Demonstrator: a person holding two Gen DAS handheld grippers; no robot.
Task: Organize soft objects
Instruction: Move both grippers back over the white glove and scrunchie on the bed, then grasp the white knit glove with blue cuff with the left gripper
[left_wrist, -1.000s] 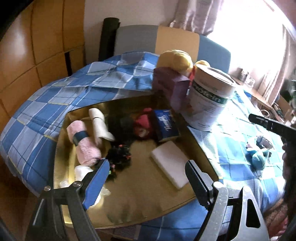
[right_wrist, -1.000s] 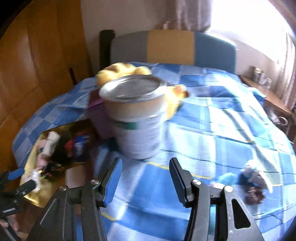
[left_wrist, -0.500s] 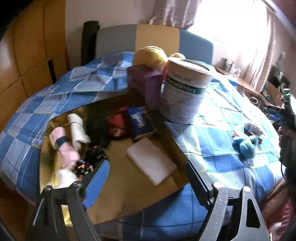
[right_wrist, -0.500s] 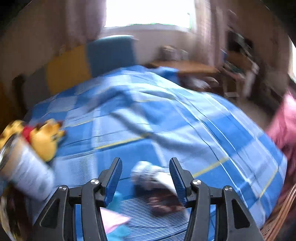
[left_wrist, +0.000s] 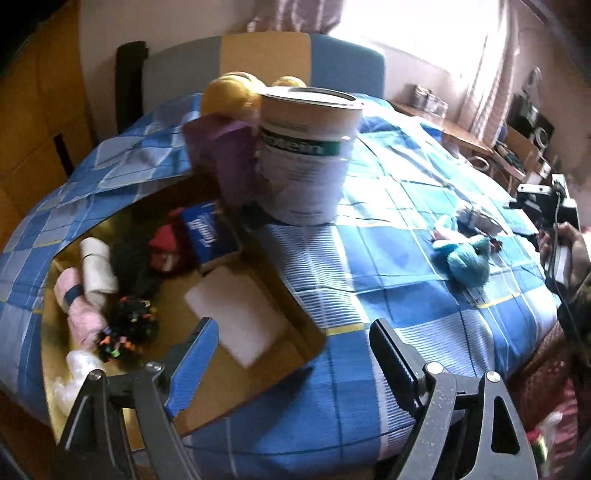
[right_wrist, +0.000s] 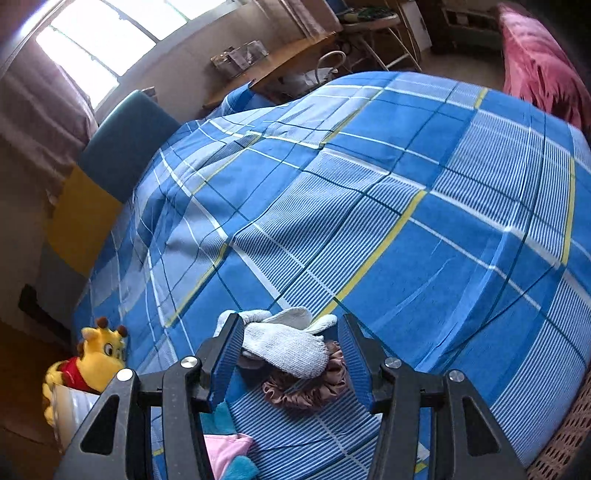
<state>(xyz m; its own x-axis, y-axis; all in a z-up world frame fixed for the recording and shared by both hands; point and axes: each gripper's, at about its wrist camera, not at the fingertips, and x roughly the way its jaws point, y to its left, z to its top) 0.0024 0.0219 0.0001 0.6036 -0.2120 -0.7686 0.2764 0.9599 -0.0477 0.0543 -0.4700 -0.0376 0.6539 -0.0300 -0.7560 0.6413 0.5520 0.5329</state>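
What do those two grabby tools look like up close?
Both match. The left tool and the right tool each have dark grey metal arms with triangular cut-outs and shiny round screws. Each carries two flat fingers: one with a blue ridged pad, one black. A thin dark cable runs by the right tool.

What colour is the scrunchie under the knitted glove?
Brown, satiny scrunchie, seen best in the right wrist view, under the glove.
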